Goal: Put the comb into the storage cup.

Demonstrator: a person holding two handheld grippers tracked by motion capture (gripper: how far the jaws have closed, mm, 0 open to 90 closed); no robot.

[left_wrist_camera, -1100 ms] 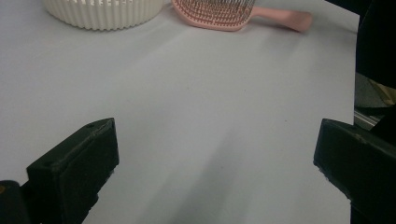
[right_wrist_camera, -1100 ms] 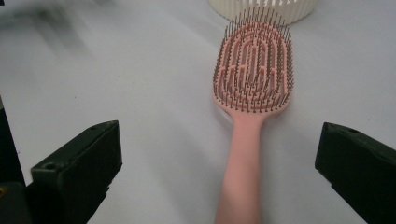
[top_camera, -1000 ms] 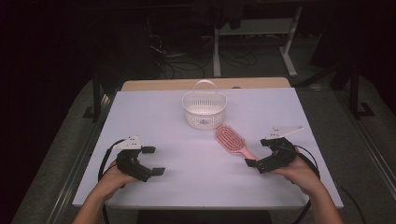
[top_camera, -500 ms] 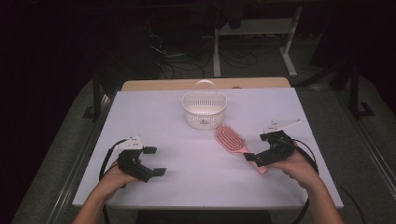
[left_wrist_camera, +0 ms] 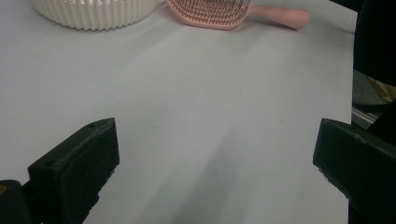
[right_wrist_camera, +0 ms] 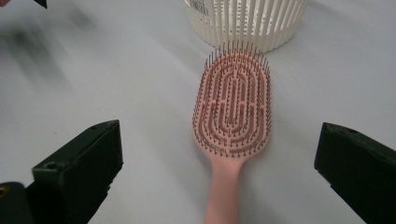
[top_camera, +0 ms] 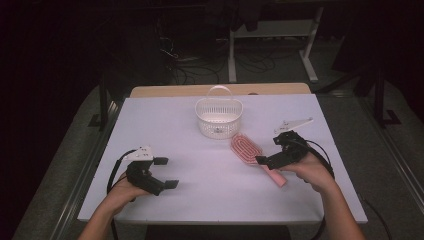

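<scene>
Right gripper [top_camera: 267, 161] hovers over the pink hairbrush [right_wrist_camera: 232, 109] — jaws wide apart; basket [right_wrist_camera: 245, 21] at 12 o'clock.

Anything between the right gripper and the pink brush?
Nothing visible. The right gripper is open, its jaws standing either side of the pink hairbrush handle, with bare white table around it. The white basket stands beyond the brush head.

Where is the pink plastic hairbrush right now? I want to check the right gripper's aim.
In the high view the pink plastic hairbrush lies right of centre on the white table, just before the white slotted basket, its handle under the open right gripper.
</scene>
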